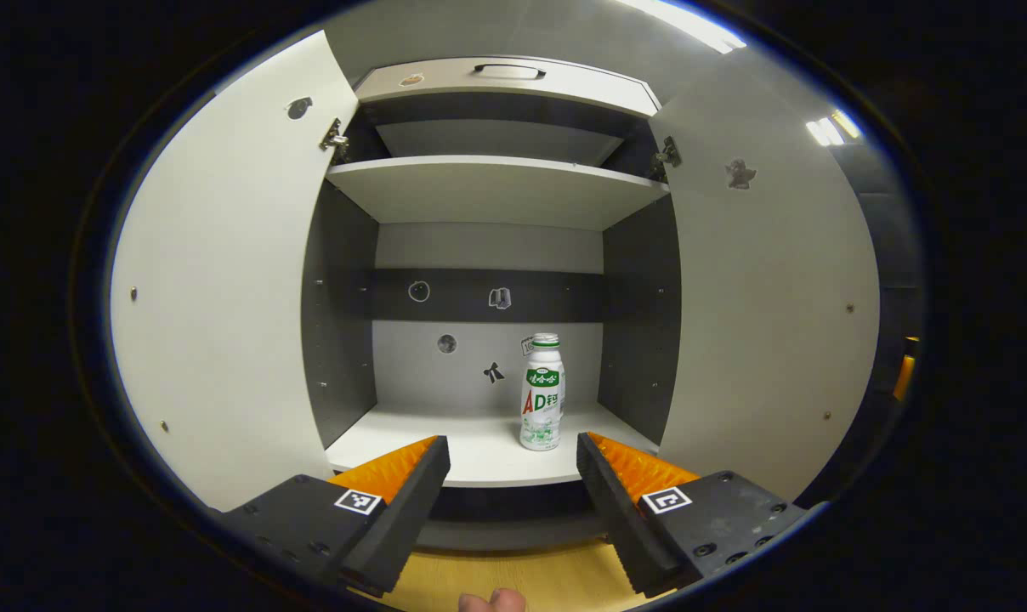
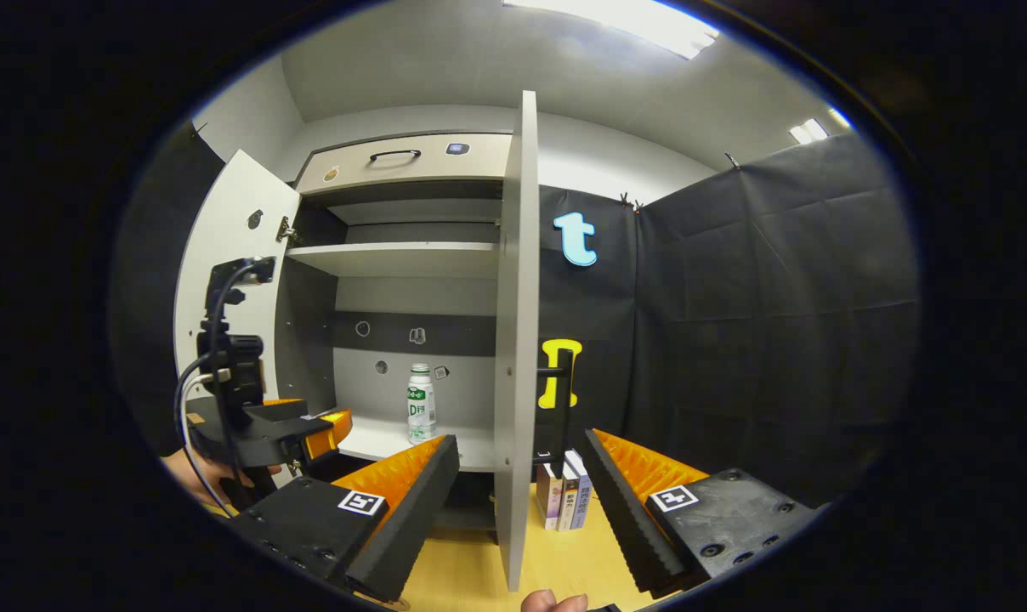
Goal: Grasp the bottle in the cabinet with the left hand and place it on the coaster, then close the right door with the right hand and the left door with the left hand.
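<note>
Open cabinet (image 1: 496, 183), bottle (image 1: 542, 393) upright near shelf edge, doors wide

You face a pale ceiling (image 2: 445, 68) with bright strip lights (image 2: 624, 19) overhead. Black cloth (image 2: 760, 314) walls your booth to the right. Under you runs a light wooden desk (image 2: 462, 569), and a few books (image 2: 564, 497) stand upright on it by the cloth.
</note>
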`<state>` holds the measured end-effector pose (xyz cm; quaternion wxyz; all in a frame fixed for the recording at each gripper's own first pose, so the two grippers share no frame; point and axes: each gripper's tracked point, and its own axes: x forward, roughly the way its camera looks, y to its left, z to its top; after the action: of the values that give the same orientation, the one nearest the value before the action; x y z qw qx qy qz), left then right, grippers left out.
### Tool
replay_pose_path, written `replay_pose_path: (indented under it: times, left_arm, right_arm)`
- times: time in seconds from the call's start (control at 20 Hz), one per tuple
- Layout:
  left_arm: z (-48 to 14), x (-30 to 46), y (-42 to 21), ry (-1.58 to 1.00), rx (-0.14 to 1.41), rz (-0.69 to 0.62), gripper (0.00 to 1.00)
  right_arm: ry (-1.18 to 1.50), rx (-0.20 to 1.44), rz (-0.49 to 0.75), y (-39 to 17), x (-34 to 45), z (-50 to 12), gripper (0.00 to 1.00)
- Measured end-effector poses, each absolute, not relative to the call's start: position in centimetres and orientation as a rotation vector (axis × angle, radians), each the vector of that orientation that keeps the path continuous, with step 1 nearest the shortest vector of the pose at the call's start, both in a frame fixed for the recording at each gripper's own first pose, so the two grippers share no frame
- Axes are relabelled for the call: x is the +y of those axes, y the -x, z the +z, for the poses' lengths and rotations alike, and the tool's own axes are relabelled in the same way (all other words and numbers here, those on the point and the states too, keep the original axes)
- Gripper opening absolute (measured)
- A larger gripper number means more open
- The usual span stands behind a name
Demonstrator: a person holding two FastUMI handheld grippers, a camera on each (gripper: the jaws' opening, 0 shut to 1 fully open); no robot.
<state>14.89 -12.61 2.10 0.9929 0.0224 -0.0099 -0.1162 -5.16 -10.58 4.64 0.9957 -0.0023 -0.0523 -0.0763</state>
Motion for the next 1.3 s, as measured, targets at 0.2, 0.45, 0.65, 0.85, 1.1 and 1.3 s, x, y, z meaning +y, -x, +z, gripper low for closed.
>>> replay_pose_path:
  times: [0.2,0.45,0.65,0.85,1.1,1.3]
  left_arm:
    - [2.4,-15.8,-20.0,-0.072,-0.029,-0.253,0.95]
    - [2.3,-18.1,-26.2,-0.117,-0.041,-0.225,0.95]
    - [0.9,-19.0,-30.7,-0.091,-0.010,-0.190,0.94]
    - [-0.4,-19.5,-34.4,-0.090,0.007,-0.161,0.94]
    - [-1.4,-20.1,-37.5,-0.098,0.013,-0.143,0.94]
    - [-2.0,-20.4,-38.4,-0.106,0.012,-0.140,0.94]
  right_arm:
    - [0.012,-0.079,-0.195,5.5,-13.7,3.7,0.97]
    - [0.005,-0.054,-0.243,5.1,-17.7,2.7,0.97]
    - [0.004,-0.064,-0.261,3.9,-19.9,2.8,0.97]
    - [0.012,-0.072,-0.265,2.5,-21.4,2.9,0.97]
    - [0.012,-0.068,-0.278,1.5,-23.2,2.6,0.97]
    - [0.016,-0.066,-0.291,1.4,-23.6,2.5,0.97]
